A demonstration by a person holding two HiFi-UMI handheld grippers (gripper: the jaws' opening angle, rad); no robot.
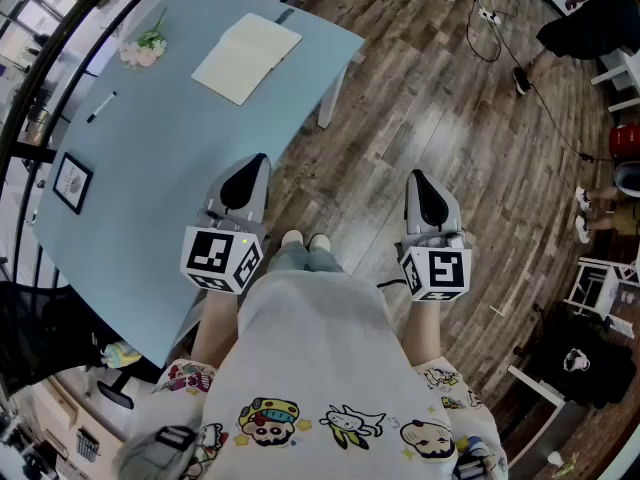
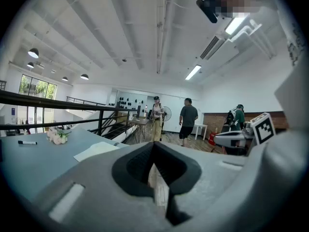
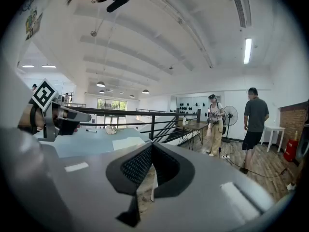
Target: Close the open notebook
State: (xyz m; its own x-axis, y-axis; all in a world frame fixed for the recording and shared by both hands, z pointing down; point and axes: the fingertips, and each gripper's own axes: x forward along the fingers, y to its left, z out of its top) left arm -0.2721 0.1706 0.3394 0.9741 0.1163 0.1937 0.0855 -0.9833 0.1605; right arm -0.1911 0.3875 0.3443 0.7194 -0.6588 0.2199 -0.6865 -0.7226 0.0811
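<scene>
The open notebook lies flat with its cream pages up at the far end of the light blue table. It shows small in the left gripper view and the right gripper view. My left gripper hovers over the table's near right edge, well short of the notebook, jaws shut and empty. My right gripper hangs over the wooden floor to the right of the table, also shut with nothing in it. Both point forward, roughly level.
On the table lie a small bunch of flowers, a pen and a framed picture. A railing runs behind the table. Two people stand farther off on the wooden floor, with cables and furniture at the right.
</scene>
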